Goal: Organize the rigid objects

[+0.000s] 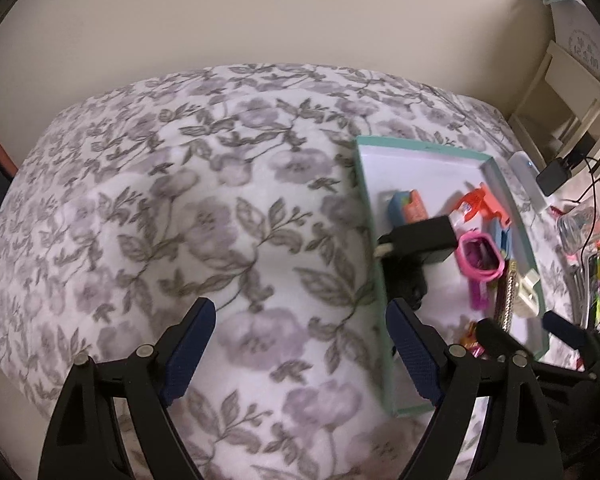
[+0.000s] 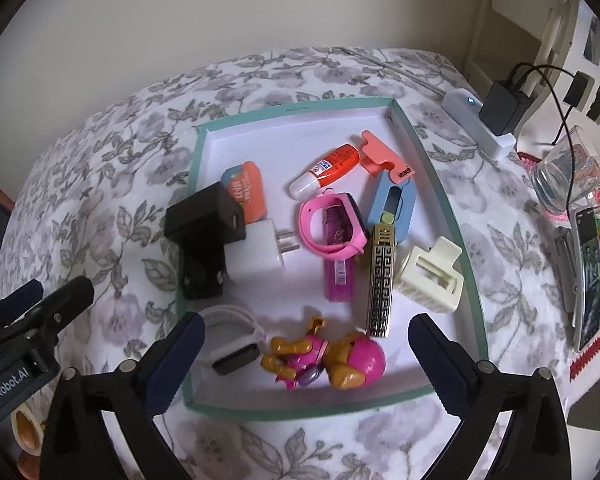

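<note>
A teal-rimmed white tray (image 2: 440,184) lies on the floral bedspread; it also shows in the left wrist view (image 1: 370,216). In it lie a black charger (image 2: 204,216), a white plug (image 2: 256,256), a pink watch (image 2: 332,228), a glue tube (image 2: 328,172), a cream hair claw (image 2: 430,276), a patterned gold-black bar (image 2: 382,284), a pink toy figure (image 2: 332,358) and a white watch (image 2: 232,340). My right gripper (image 2: 306,354) is open and empty above the tray's near edge. My left gripper (image 1: 300,344) is open and empty over bare bedspread, left of the tray.
A white power strip (image 2: 480,124) with a black adapter (image 2: 504,108) and cable sits right of the tray. A glass jar (image 2: 564,172), a phone (image 2: 588,276) and small colourful items lie at the right edge. A wall stands behind the bed.
</note>
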